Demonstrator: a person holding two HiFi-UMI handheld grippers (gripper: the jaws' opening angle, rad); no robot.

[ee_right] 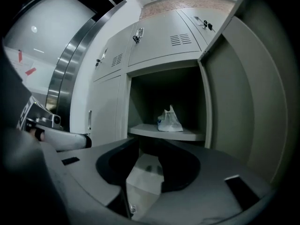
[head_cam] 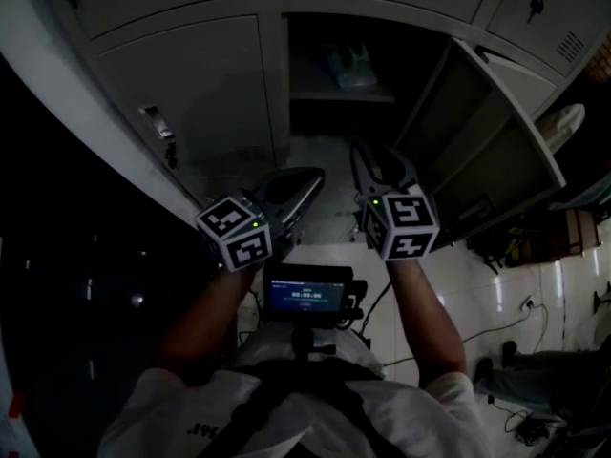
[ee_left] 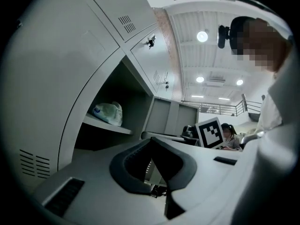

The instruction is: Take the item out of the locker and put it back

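Reaching in to take it out, I judge: the plastic bag [ee_right: 169, 120] lies mid-shelf [ee_right: 187, 135] in the open locker [ee_right: 213, 102], the right gripper [head_cam: 380, 160] half-open and empty, the left gripper [head_cam: 305, 184] closed on nothing; next, the right jaws must straddle the bag

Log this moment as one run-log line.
left gripper: shut, empty | right gripper: open, empty | plastic bag: on locker shelf, apart from grippers | locker door: open

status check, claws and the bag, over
Left claw shut, empty. Right claw open, empty. Bag on the locker shelf, not held. Door open, nothing in the way.
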